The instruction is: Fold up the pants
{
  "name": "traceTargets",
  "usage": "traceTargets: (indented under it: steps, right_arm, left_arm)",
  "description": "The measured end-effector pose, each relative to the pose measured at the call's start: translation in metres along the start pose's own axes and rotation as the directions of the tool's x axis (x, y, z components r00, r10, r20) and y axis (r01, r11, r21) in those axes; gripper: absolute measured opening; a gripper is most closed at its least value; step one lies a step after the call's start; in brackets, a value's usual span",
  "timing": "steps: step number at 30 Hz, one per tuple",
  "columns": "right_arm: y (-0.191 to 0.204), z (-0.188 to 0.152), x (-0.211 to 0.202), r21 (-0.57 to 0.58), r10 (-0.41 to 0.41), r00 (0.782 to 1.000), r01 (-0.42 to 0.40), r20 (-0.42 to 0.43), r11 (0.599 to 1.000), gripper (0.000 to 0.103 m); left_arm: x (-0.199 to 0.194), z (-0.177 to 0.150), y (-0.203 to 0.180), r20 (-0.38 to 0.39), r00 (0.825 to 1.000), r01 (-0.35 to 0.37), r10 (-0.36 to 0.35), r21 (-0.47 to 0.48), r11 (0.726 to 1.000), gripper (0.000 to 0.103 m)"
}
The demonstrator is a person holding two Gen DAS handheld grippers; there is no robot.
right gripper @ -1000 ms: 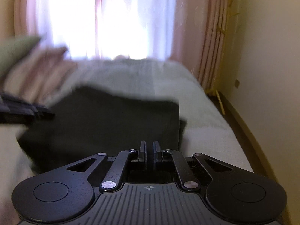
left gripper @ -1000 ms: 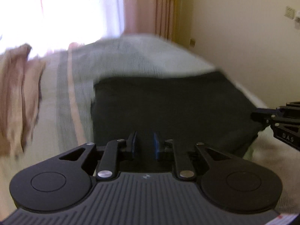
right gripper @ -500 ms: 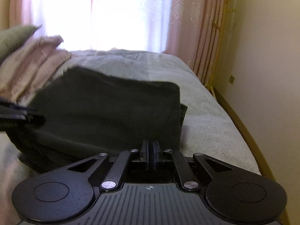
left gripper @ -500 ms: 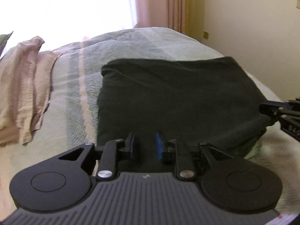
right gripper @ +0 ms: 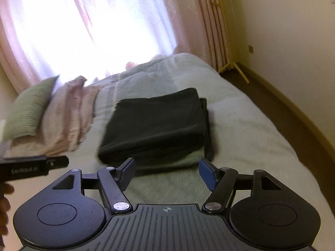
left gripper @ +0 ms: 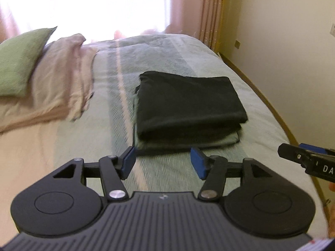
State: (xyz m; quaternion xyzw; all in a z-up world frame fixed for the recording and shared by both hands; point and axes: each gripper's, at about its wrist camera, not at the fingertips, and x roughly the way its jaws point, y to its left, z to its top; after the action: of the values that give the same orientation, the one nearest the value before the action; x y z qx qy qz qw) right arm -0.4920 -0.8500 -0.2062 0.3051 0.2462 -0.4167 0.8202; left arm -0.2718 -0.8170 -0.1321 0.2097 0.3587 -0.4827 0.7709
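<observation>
Both jaws have just been opening with nothing between them — the left gripper [left gripper: 162, 160] and right gripper [right gripper: 166, 171] hang just short of the folded dark rectangular fabric pants [left gripper: 188, 104] on the pale green bedspread [left gripper: 167, 50], their long side lying crosswise, neither hand clearly nearer.

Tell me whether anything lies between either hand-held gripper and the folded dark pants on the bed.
Nothing visible does. Only bare pale green bedspread separates the open left hand-held gripper and right hand-held gripper from the folded dark fabric pants.
</observation>
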Motion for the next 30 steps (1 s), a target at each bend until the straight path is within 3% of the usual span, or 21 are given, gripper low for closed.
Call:
traceTargets:
  steps: [3,7,13,30]
  right_arm:
    - [0.016,-0.002,-0.040,-0.024,0.025,1.000,-0.026,-0.015,0.999,0.065]
    - [0.046,-0.009,-0.089,-0.103,0.047,0.998,-0.051,-0.041,0.993,0.065]
    - [0.086,-0.022,-0.147,-0.133,0.055,0.997,-0.062,-0.055,0.989,0.065]
    - [0.164,-0.081,-0.250,-0.106,-0.030,1.000,0.029,-0.006,0.994,0.065]
  left_arm:
    - [-0.049,-0.013,0.005,0.000,1.000,-0.020,0.020,-0.035,0.999,0.070]
    - [-0.105,-0.030,0.010,-0.015,1.000,-0.027,0.026,-0.053,0.998,0.071]
    - [-0.171,-0.049,0.013,-0.016,1.000,0.002,-0.002,-0.016,1.000,0.080]
    - [-0.276,-0.104,0.054,0.051,0.997,0.056,-0.060,0.064,0.996,0.082]
